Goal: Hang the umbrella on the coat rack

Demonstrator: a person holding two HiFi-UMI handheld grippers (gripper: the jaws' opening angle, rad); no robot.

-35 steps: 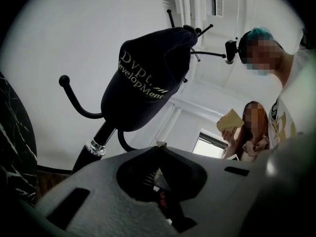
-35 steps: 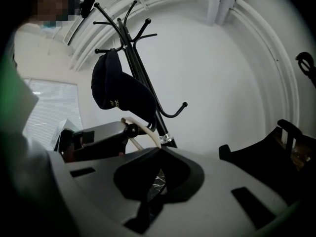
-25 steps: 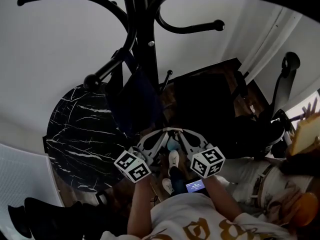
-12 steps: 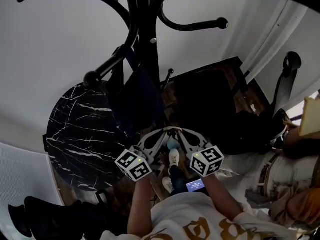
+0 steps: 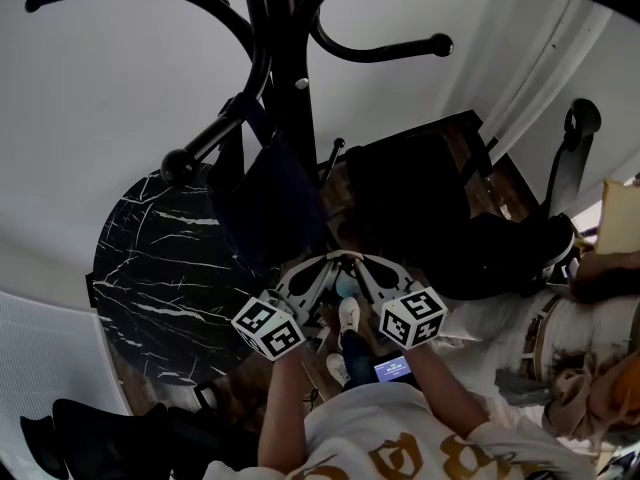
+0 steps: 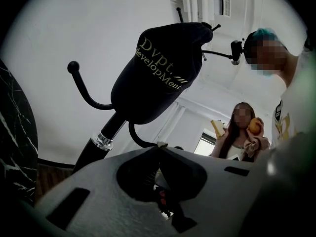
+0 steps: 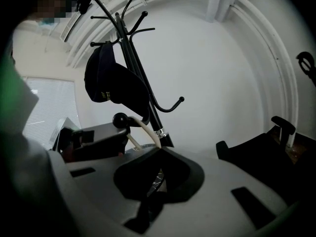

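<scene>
The umbrella (image 5: 265, 203) hangs on the coat rack (image 5: 295, 98). It is a slack, dark navy bundle, caught by its strap on one of the rack's lower arms (image 5: 205, 143), the one that ends in a ball. Its long axis runs down alongside the rack's pole, with the strapped end up at the arm and the fuller end drooping toward the foot of the rack. From below, pale lettering shows across the cloth.

My left gripper (image 5: 318, 268) and right gripper (image 5: 368, 270) are low, on my side of the rack and just under the umbrella's lower end, apart from it. Their tips angle in toward each other. Each gripper has its jaws pressed together, with nothing between them.

To the left of the rack stands a round desk (image 5: 150, 268) with a black top veined in white. To the right of the rack is a black chair (image 5: 410, 198). Other curved arms with ball ends spread from the pole above the umbrella. A second person (image 6: 242, 132) stands well off from the rack, holding an orange fruit. My white shoe (image 5: 347, 318) shows on the floor below the grippers.
</scene>
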